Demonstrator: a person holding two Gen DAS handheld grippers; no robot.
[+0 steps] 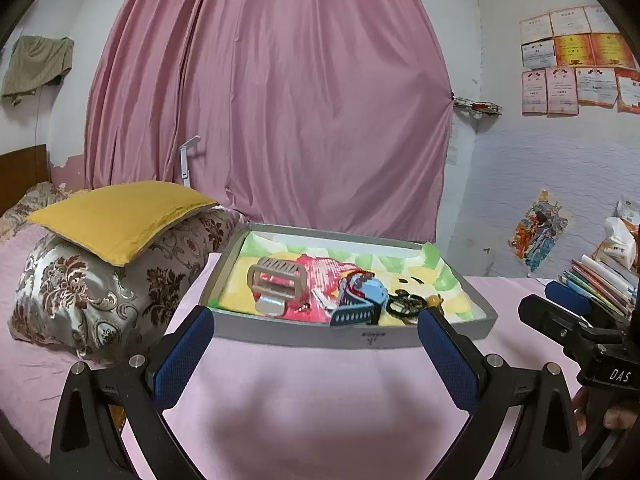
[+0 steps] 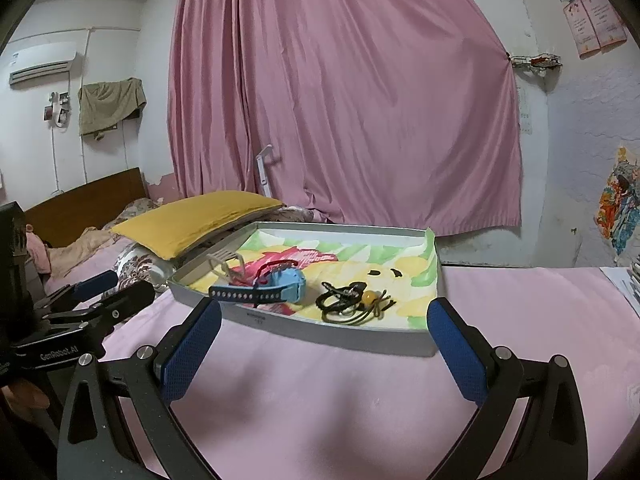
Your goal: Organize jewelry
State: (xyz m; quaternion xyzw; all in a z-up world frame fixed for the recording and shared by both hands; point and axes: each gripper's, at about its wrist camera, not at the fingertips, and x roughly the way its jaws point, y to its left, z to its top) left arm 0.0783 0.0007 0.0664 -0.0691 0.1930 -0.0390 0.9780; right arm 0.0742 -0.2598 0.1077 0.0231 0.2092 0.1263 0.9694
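Both the left gripper (image 1: 316, 344) and right gripper (image 2: 324, 336) hang spread wide and empty over the bed (image 2: 320, 392), probably because everything's corralled in the tray (image 2: 340, 330).

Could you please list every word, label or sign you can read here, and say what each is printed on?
"DAS": on the right tool.
"GenRobot.AI": on the left tool.
Small mark on the tray front wall: too small to read.
Wall certificates: text too blurred to read.
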